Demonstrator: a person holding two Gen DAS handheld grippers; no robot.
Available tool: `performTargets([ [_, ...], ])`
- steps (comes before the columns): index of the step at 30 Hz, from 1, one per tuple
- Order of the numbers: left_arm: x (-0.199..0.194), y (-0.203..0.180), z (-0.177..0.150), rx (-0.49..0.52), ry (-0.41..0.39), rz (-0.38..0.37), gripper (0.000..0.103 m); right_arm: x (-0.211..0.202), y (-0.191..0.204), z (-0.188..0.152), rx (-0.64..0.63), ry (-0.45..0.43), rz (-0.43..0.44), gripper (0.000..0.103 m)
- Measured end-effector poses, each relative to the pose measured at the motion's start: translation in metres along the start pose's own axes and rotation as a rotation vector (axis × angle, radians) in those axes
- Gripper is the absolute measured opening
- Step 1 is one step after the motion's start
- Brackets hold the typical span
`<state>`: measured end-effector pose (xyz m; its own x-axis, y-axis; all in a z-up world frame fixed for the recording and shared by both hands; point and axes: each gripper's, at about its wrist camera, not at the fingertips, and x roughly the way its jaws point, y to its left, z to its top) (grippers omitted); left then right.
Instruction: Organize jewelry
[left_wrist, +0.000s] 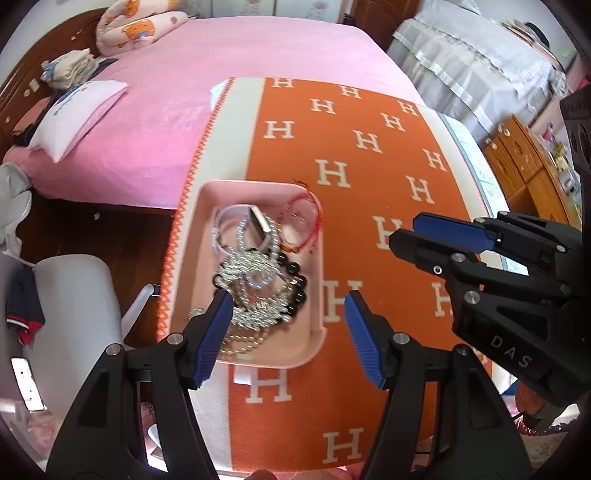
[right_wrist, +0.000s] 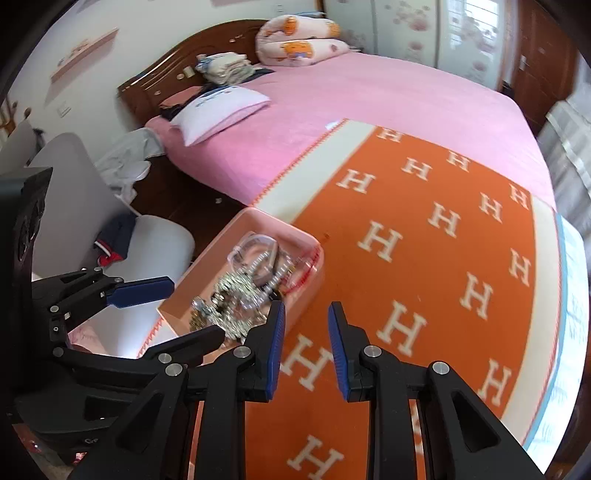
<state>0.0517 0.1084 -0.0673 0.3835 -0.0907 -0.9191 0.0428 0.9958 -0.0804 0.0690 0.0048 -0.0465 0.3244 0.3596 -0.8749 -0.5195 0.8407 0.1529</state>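
Left wrist view: the left gripper (left_wrist: 286, 301) hangs over the near end of a pink tray (left_wrist: 199, 258), its blue-padded fingers spread wide with nothing between them. The tray sits on an orange blanket (left_wrist: 369, 206) patterned with white H letters, close to the blanket's cream edge. Inside lies a heap of jewelry: a sparkling silver chain (left_wrist: 247, 273) in the middle, a black bead bracelet (left_wrist: 299, 284) touching it on the right, a red cord bracelet (left_wrist: 303, 218) at the far right corner, and a pearl strand (left_wrist: 240, 341) at the near end. The right gripper (left_wrist: 432, 230) enters from the right above the blanket, its fingers close together; whether they touch cannot be told here.

Right wrist view: the right gripper (right_wrist: 306, 317) hovers over the blanket (right_wrist: 424, 258) just beside the tray (right_wrist: 207, 269), fingers parted by a narrow gap, gripping nothing. The left gripper (right_wrist: 192, 314) straddles the tray's near end above the silver chain (right_wrist: 236, 295). A pink bed (right_wrist: 369, 99) lies beyond.
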Motion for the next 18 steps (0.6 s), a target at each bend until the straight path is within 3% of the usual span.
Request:
performTargets([
  [7, 0.002, -0.019, -0.011, 0.026, 0.005, -0.046, 0.060, -0.012, -0.020, -0.041, 0.122, 0.013, -0.026, 0.024],
  [18, 0.001, -0.047, -0.024, 0.089, 0.015, -0.018, 0.060, -0.038, -0.040, -0.097, 0.322, 0.017, -0.052, 0.024],
])
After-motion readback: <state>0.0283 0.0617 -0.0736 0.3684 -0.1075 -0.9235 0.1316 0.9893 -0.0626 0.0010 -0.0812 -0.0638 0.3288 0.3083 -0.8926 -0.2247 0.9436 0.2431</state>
